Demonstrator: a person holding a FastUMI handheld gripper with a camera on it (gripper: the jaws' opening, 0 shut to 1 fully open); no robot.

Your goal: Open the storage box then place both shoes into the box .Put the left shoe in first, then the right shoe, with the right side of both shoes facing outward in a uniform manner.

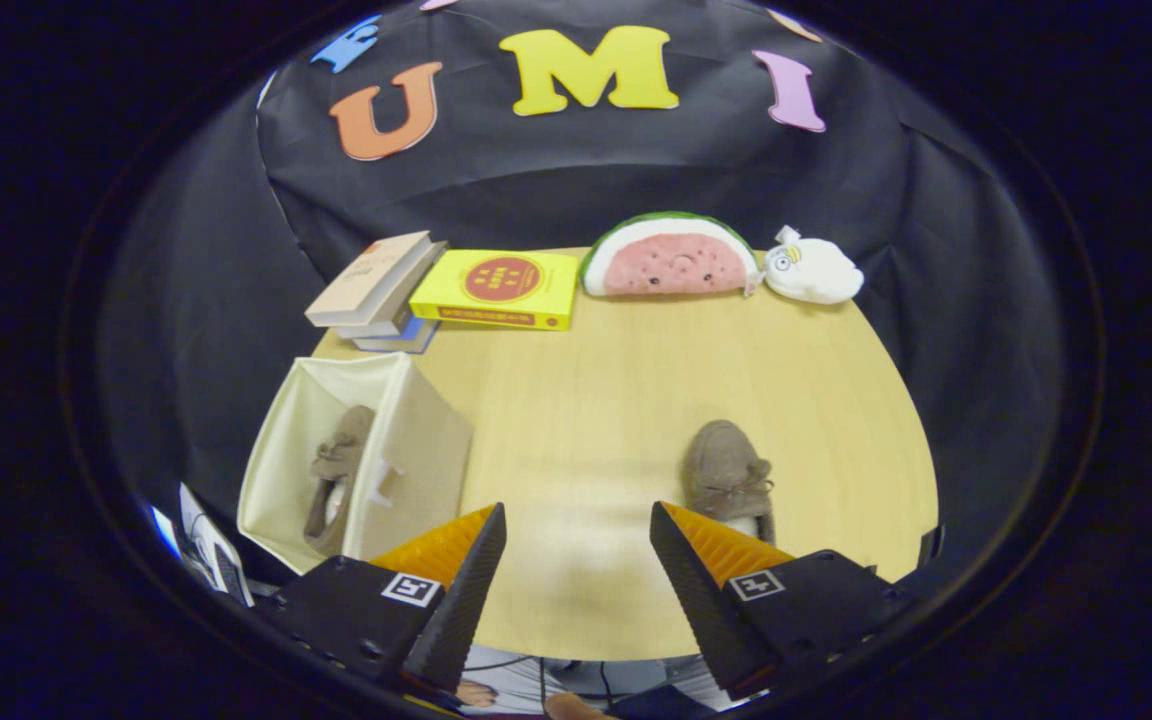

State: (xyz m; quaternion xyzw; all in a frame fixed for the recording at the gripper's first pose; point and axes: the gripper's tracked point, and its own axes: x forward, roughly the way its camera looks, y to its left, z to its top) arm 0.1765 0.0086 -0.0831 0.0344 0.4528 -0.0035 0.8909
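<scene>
1 brown shoe (728, 478) sits on the table (576, 400) just beyond the right finger (706, 580), its long axis running away from the gripper (577, 530), toe toward the far side. The other shoe (338, 478) lies lengthwise inside the open cream box (416, 460) left of the fingers. Gripper spread wide, holding nothing. Books (436, 290) and 2 plush toys (716, 262) line the far edge.

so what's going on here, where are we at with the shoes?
A person is holding the gripper above the wooden table; its fingers are open and hold nothing. The cream storage box beside the left finger is open, with one brown shoe already inside. The second brown shoe sits on the table just beyond the right finger, not yet picked up. Books and two plush toys line the far edge.
</scene>
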